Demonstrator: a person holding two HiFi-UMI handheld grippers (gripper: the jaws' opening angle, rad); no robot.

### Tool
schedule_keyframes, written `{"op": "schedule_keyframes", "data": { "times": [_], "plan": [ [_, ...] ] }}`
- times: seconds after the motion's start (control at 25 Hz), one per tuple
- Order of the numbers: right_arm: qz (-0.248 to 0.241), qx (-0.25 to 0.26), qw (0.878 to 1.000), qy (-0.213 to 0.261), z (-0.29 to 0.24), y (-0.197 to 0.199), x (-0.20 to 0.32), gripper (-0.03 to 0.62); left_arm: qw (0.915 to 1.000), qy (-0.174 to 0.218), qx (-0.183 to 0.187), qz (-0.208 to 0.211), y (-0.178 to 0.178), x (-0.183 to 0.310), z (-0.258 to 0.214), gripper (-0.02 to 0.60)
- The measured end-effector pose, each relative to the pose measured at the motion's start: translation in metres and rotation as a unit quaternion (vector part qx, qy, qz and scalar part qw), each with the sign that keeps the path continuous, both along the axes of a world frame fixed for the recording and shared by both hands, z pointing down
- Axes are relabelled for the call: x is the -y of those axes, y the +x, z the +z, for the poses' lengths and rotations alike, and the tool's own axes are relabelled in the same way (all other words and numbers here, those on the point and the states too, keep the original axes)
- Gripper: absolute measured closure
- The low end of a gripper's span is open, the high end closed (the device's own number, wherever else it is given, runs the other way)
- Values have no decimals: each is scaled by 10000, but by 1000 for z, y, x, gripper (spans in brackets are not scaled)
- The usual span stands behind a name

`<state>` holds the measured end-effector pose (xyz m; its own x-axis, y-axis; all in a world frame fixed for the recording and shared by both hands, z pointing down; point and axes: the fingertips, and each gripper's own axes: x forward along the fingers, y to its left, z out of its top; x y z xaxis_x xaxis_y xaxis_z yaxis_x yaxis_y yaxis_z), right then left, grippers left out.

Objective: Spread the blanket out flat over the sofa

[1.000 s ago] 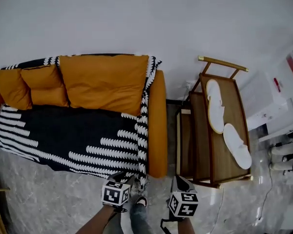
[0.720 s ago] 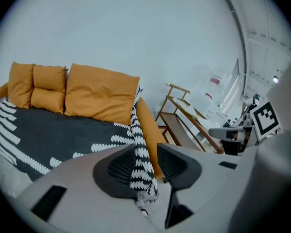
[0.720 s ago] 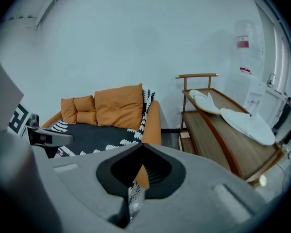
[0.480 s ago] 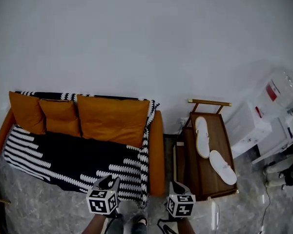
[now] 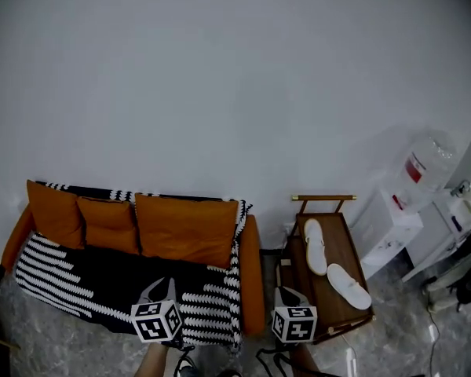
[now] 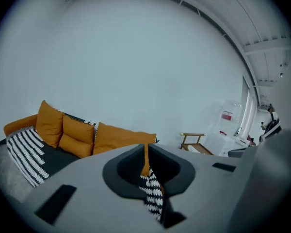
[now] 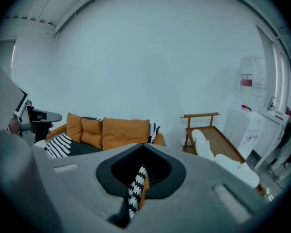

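Left claw (image 6: 146,148) just closed, empty, striped blanket (image 6: 24,152) over orange sofa (image 6: 20,125)

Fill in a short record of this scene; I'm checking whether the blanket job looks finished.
blanket: black-and-white, spread over sofa seat and back, front edge hanging down
cushions: three orange, against the backrest, on the blanket
left gripper: away from the sofa, jaws just closing, nothing between them
right gripper: away from the sofa, jaws together, empty
beside sofa: wooden trolley with two white slippers

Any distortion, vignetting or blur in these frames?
Head view: fisheye warps the sofa, dark corners, flat light. Left gripper view: black circular vignette, ceiling beams bow. Right gripper view: same vignette, slippers smeared near the edge.
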<state>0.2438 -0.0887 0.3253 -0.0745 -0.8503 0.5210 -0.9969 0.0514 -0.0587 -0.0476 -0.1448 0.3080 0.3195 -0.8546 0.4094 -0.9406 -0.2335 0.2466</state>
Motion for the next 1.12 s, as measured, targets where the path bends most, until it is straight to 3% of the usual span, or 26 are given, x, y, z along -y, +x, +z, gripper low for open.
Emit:
{"op": "schedule_keyframes", "data": {
  "times": [0.2, 0.44, 0.68, 1.12],
  "plan": [
    [16, -99, 9991, 421, -41, -2, 17, 589, 9993, 364, 89, -26, -7, 14, -34, 562],
    [60, -137, 9982, 588, -54, -6, 30, 589, 9973, 697, 239, -24, -18, 26, -60, 563],
    [197, -415, 9966, 689, -56, -10, 31, 589, 9972, 689, 283, -81, -29, 27, -55, 563],
    [247, -410, 9964, 697, -58, -15, 38, 589, 9979, 589, 264, -63, -31, 35, -44, 563]
  ]
}}
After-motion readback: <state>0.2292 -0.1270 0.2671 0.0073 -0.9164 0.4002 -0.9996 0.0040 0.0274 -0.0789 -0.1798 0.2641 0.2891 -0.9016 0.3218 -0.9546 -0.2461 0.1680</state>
